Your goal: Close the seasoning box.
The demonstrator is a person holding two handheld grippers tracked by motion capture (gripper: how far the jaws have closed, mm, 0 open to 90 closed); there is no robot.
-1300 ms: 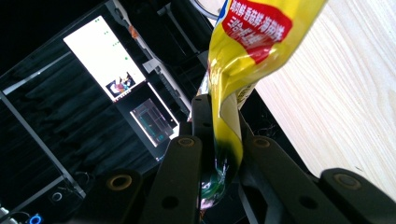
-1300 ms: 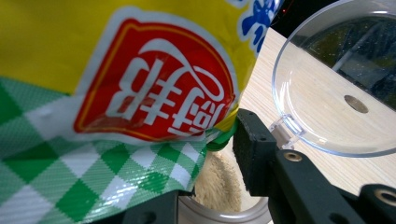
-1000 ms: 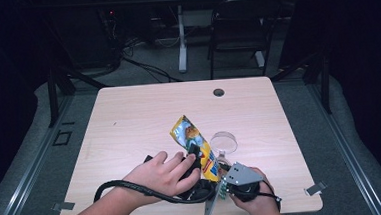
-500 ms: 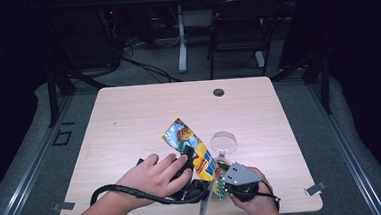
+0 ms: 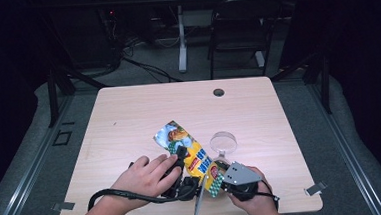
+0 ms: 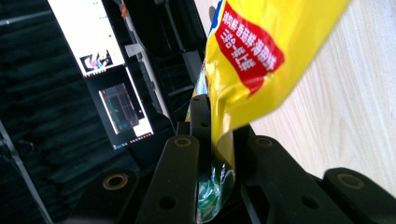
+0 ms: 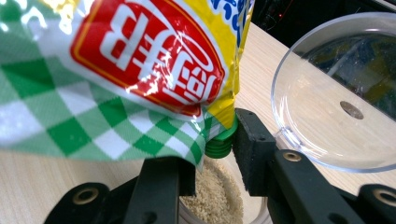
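A yellow pouch (image 5: 188, 147) with green checks and a red label is held low over the table's front edge, between both grippers. My left gripper (image 5: 182, 155) is shut on its side edge; in the left gripper view the jaws (image 6: 212, 135) pinch the yellow film of the pouch (image 6: 252, 60). My right gripper (image 5: 217, 178) is at the pouch's lower end. In the right gripper view its jaws (image 7: 215, 144) close on the green cap (image 7: 220, 140) under the pouch (image 7: 140, 70). Beneath the cap is a clear container of beige granules (image 7: 217, 200).
A clear round dish (image 5: 223, 141) lies on the wooden table (image 5: 128, 111) just beyond the right gripper, and is large in the right gripper view (image 7: 336, 93). A cable hole (image 5: 218, 92) sits near the far edge. A chair (image 5: 239, 29) stands behind the table.
The pouch's upper end has swung left and lower. Both hands have shifted slightly toward the front edge, and both keep their grip.
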